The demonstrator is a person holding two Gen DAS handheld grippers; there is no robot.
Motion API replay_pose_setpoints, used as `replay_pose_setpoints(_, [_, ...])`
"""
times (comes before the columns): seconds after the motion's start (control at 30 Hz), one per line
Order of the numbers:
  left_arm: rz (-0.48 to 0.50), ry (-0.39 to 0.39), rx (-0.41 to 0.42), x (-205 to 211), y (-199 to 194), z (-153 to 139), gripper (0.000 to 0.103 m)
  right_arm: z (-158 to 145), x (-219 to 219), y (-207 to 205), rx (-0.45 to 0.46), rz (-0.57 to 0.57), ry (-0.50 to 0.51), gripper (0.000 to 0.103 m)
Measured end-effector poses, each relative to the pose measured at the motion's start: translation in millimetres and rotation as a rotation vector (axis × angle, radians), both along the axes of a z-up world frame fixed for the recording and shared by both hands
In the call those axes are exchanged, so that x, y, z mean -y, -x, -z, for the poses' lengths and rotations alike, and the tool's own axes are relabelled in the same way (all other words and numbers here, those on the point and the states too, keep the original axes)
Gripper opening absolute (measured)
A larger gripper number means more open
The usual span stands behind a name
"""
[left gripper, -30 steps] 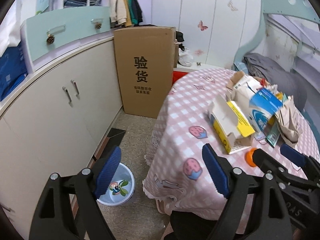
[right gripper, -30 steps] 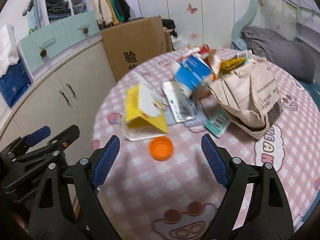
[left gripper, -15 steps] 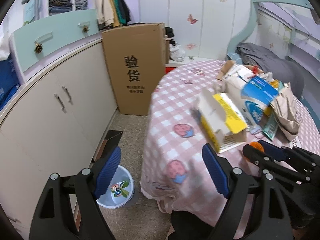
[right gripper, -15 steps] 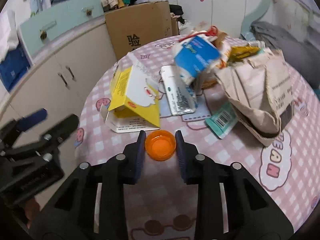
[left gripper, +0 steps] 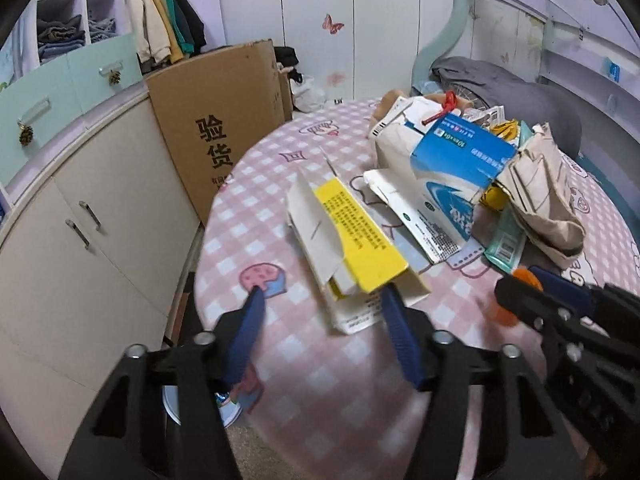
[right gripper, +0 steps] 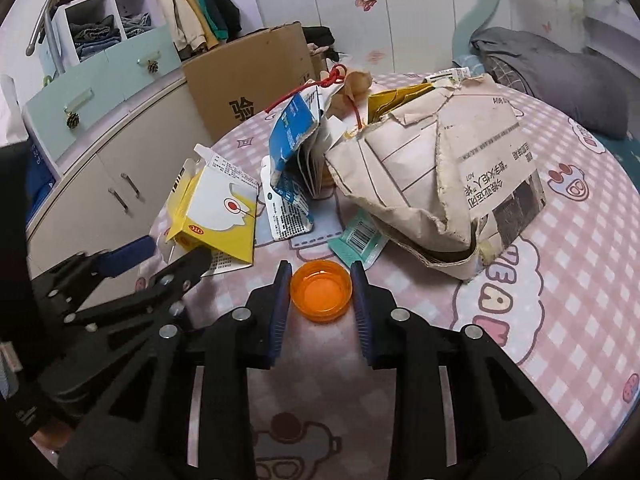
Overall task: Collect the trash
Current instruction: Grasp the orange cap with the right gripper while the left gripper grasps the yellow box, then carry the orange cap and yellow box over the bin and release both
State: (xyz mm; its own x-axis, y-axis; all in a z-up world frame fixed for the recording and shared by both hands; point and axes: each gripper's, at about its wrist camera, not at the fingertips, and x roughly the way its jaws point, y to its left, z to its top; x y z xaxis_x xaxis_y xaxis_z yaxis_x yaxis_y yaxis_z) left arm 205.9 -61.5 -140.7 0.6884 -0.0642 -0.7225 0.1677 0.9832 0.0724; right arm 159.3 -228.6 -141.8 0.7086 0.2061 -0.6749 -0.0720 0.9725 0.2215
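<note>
My right gripper (right gripper: 320, 292) is shut on an orange bottle cap (right gripper: 321, 295), held just above the pink checked tablecloth (right gripper: 560, 280). The cap also shows in the left wrist view (left gripper: 524, 280) behind the right gripper's fingers. My left gripper (left gripper: 324, 328) is open, its jaws either side of the near end of a yellow and white carton (left gripper: 352, 248), also seen in the right wrist view (right gripper: 216, 216). A blue and white carton (left gripper: 452, 164), a torn brown paper bag (right gripper: 436, 168) and a teal wrapper (right gripper: 356, 240) lie piled behind.
A small white bin (left gripper: 224, 408) stands on the floor below the table edge, mostly hidden by my left gripper. A tall cardboard box (left gripper: 216, 128) and cream cupboards (left gripper: 80, 240) stand left. A bed with a grey blanket (right gripper: 552, 68) is far right.
My right gripper closed on the orange cap and holds it. My left gripper moved right from over the floor to over the table, up to the yellow carton, and narrowed somewhat.
</note>
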Motion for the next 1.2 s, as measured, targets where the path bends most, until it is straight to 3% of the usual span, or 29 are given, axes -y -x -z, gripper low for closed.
replay_pose_setpoints(0.07, [0.001,0.022,-0.018,0,-5,4,0.029,1,0,1,-0.002,-0.001,-0.008,0.03])
replay_pose_setpoints(0.1, [-0.007,0.032,-0.017,-1,-5,3,0.007,1,-1,1,-0.003,-0.002,-0.009,0.03])
replay_pose_setpoints(0.13, [-0.034,0.034,-0.015,-5,-5,2,0.002,1,-2,1,-0.001,-0.004,-0.011,0.029])
replay_pose_setpoints(0.23, [-0.042,0.123,0.006,-19,1,-6,0.001,-2,-7,2,0.004,-0.015,-0.021,0.03])
replay_pose_setpoints(0.57, [-0.139,0.2,0.092,-72,29,-27,0.001,-24,-51,3,0.034,-0.09,-0.009,0.03])
replay_pose_setpoints(0.87, [-0.366,0.193,0.102,-171,43,-25,0.001,-32,-141,-11,0.045,-0.267,0.003,0.03])
replay_pose_setpoints(1.2, [-0.647,0.164,0.045,-290,42,8,0.001,-5,-274,-41,-0.006,-0.513,-0.019,0.03])
